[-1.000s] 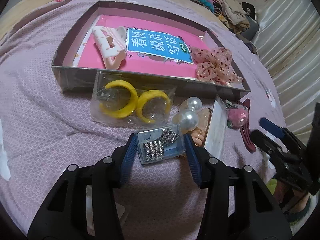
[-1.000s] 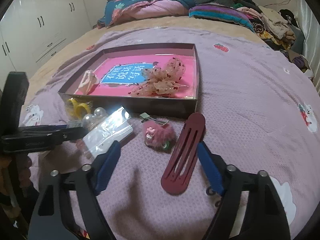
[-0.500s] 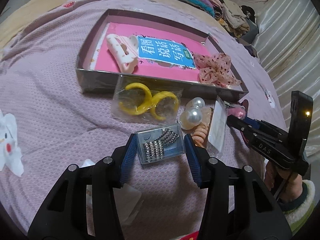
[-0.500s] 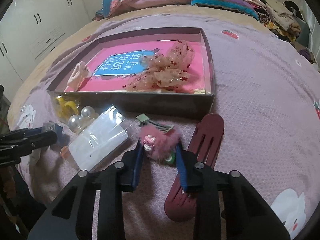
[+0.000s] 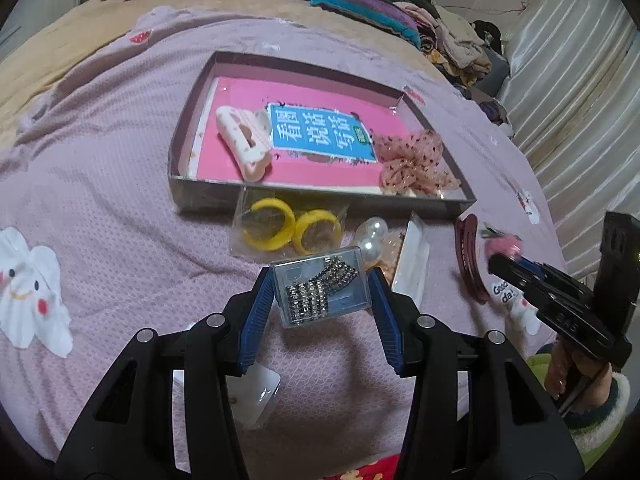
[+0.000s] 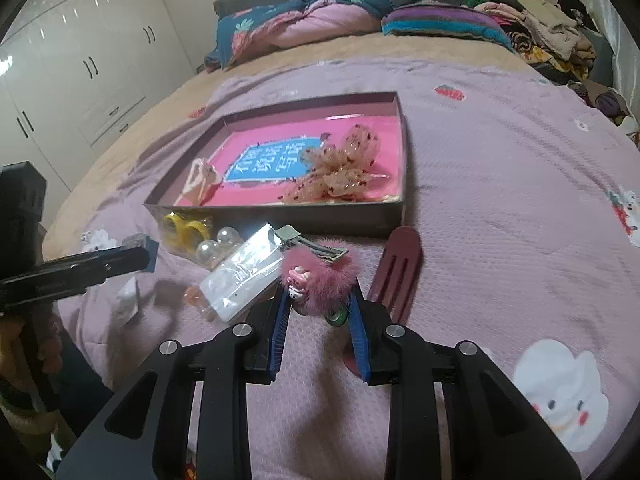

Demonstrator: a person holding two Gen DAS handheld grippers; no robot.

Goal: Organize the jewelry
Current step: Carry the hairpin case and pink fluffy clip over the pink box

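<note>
My left gripper [image 5: 320,294] clamps a small, rigid, slippery clear plastic rhinestone box [image 5: 320,290] by its sides; my right gripper [image 6: 318,304] squeezes a soft, light pink fluffy hair clip [image 6: 320,280], both above the bed.

Peach hair ties [image 5: 390,266] half hidden behind clear case [image 5: 320,286] and pearls [image 5: 372,236]

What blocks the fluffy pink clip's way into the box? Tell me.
Only the box's near wall stands between. The right gripper holds the fluffy pink clip lifted before it, and the floor beyond, beside the mesh bow, looks free.
</note>
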